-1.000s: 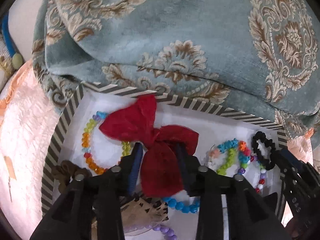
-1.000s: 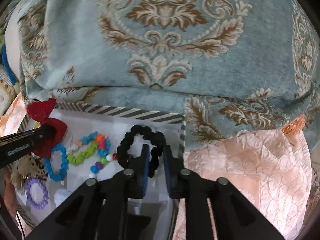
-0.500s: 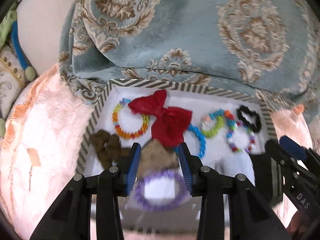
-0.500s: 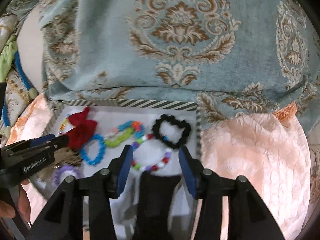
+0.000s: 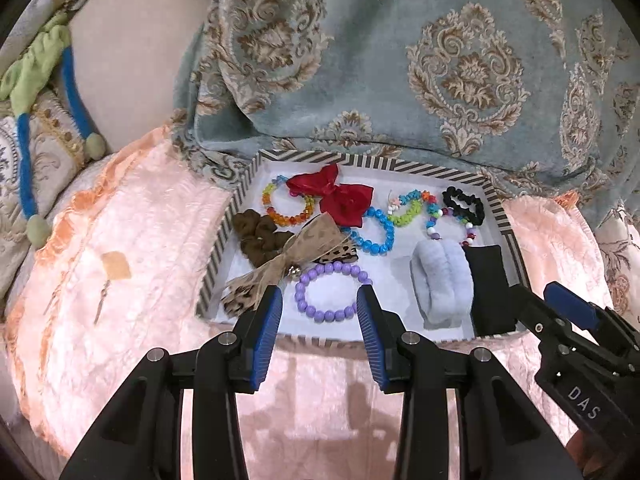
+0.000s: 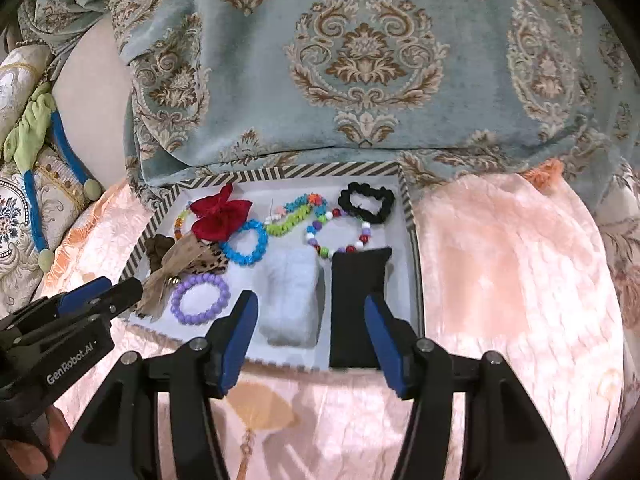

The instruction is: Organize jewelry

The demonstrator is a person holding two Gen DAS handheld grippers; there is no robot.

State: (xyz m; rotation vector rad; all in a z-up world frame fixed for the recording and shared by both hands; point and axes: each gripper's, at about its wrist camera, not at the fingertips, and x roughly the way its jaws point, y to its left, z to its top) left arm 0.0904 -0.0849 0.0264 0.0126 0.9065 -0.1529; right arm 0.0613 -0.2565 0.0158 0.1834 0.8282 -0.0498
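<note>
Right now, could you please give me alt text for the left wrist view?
A striped tray of bracelets and bows sits on a peach blanket, a purple bracelet nearest. The open, empty left tool hovers before it.

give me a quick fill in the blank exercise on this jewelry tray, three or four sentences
1. The red fabric bow partly covers the rainbow bead bracelet on its ____ side in the left wrist view.
2. The black scrunchie lies in the tray's far ____ corner.
3. The purple bead bracelet lies ____ the striped-rim tray.
4. Both the left tool and right tool hold ____.

Missing words: right; right; inside; nothing
</note>
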